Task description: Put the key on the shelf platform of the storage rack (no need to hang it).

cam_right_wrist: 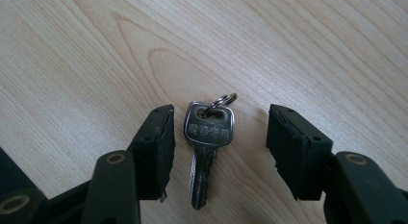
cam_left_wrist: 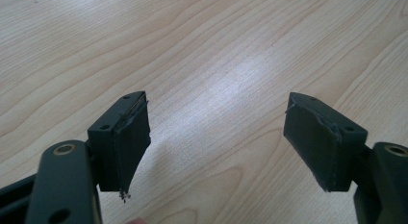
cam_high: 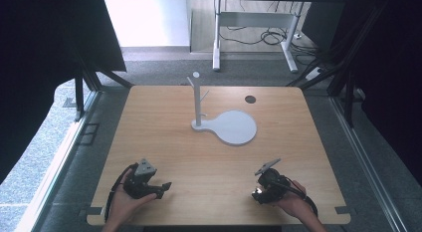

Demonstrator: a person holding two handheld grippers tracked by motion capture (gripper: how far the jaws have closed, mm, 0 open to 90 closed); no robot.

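While the right claw (cam_right_wrist: 220,152) points down, its jaws straddle the key (cam_right_wrist: 208,147).

Near the far edge of the table (cam_high: 164,112), about midway along it, a stand (cam_high: 197,100) rises from a flat base (cam_high: 234,127) that spreads toward the right edge. Behind the base, a small round spot (cam_high: 250,99), perhaps a hole, sits by the far edge. The left gripper (cam_high: 161,186) lies toward the near left corner, the right gripper (cam_high: 259,192) toward the near right corner. A key (cam_right_wrist: 207,147) lies flat on the table between the right gripper's jaws, touching neither.

key (cam_right_wrist: 208,137) | head stamped with a row of characters | too blurred to read
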